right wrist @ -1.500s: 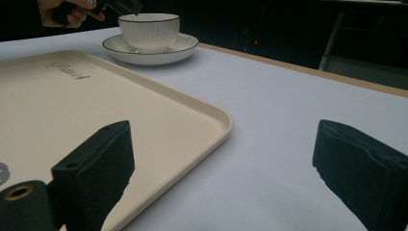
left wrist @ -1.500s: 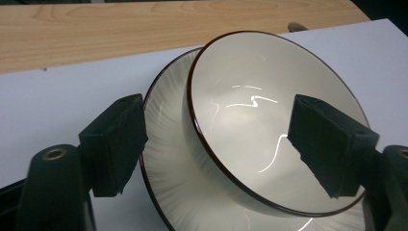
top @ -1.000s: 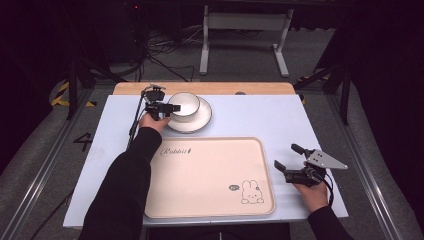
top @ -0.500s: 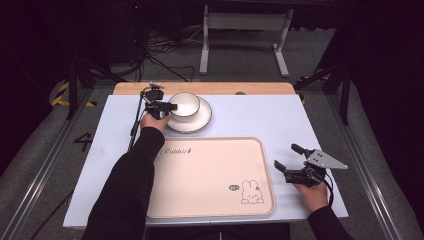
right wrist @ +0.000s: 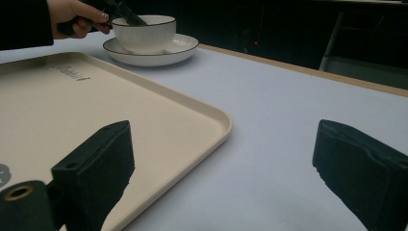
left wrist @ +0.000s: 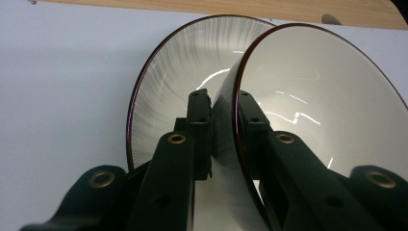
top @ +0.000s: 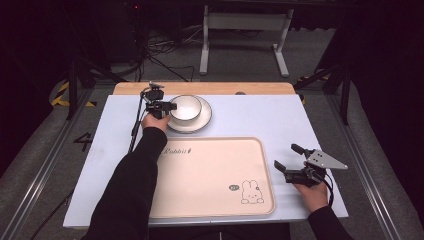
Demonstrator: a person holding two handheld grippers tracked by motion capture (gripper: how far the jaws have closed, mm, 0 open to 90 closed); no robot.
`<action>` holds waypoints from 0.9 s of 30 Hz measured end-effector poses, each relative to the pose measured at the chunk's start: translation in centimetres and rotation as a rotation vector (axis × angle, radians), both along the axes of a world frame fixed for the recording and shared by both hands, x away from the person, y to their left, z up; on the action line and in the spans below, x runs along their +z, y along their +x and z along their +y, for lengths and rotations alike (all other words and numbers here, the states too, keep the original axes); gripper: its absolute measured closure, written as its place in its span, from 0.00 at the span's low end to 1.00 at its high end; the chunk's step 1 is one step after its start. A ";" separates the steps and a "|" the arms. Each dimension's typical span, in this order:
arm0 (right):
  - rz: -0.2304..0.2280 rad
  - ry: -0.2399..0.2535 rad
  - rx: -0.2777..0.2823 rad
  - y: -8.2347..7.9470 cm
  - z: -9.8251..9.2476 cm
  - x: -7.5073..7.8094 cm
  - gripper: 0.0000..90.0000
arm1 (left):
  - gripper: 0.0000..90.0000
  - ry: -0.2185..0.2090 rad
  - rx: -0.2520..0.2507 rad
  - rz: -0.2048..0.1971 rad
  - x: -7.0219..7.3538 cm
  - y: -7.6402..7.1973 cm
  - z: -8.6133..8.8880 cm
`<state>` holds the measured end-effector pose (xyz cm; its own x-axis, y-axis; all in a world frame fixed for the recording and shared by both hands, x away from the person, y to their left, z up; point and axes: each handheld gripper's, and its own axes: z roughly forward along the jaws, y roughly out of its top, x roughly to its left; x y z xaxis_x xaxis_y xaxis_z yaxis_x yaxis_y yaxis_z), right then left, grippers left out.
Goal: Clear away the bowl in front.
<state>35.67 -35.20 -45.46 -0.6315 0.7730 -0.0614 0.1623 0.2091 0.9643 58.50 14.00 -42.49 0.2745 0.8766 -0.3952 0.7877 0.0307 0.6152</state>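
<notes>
A white ribbed bowl (top: pixel 186 107) with a dark rim stands on a white plate (top: pixel 202 118) at the back of the table. My left gripper (top: pixel 167 106) has just been closing and is now shut on the bowl's left wall. In the left gripper view one jaw lies inside the bowl (left wrist: pixel 312 96) and the other outside, over the plate (left wrist: pixel 173 72). My right gripper (top: pixel 286 157) rests open near the table's front right, beside the cream tray (top: pixel 210 175). In the right gripper view its jaws (right wrist: pixel 226 144) stand wide apart with nothing between them.
The cream tray with a rabbit drawing (top: pixel 249 191) lies bare in the middle front. The pale table (top: pixel 260 120) ends in a wooden strip (top: pixel 210 88) at the back. Beyond it stand a metal frame (top: pixel 245 30) and cables on a dark floor.
The left gripper's jaws have drawn together onto the bowl's wall. Both hands, the bowl and the plate stay where they were.
</notes>
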 end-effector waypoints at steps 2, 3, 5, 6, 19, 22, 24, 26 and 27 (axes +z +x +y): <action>0.000 0.000 0.000 0.0 0.0 0.0 0.09 | 0.88 -0.003 0.000 0.002 0.1 -0.1 0.0; 0.000 0.000 0.000 0.0 0.0 0.0 0.09 | 0.88 -0.002 0.000 -0.002 0.2 -0.1 -0.1; 0.000 0.000 0.000 0.0 0.0 0.0 0.09 | 0.88 0.005 -0.006 -0.009 0.4 -0.2 -0.1; 0.000 0.000 0.000 0.0 0.0 0.0 0.09 | 0.88 0.003 -0.006 -0.011 0.5 -0.3 -0.2; 0.001 0.000 0.002 0.0 0.0 0.0 0.09 | 0.88 -0.033 -0.026 -0.058 2.8 -1.3 0.1; 0.001 0.001 0.002 0.0 0.0 0.0 0.09 | 0.88 -0.037 -0.030 -0.064 3.1 -1.4 0.2; 0.002 0.001 0.002 0.0 0.0 0.0 0.09 | 0.88 -0.040 -0.028 -0.061 3.3 -1.5 0.4; 0.002 -0.001 0.001 0.0 0.0 0.0 0.09 | 0.88 -0.043 -0.026 -0.064 3.4 -1.5 0.4; 0.002 0.001 0.002 0.0 0.0 0.0 0.09 | 0.88 -0.040 -0.027 -0.067 3.5 -1.6 0.5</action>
<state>35.71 -35.17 -45.47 -0.6332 0.7717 -0.0597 0.1636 0.2089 0.9641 56.94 14.48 -39.00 0.3249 0.8525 -0.4095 0.7455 0.0356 0.6656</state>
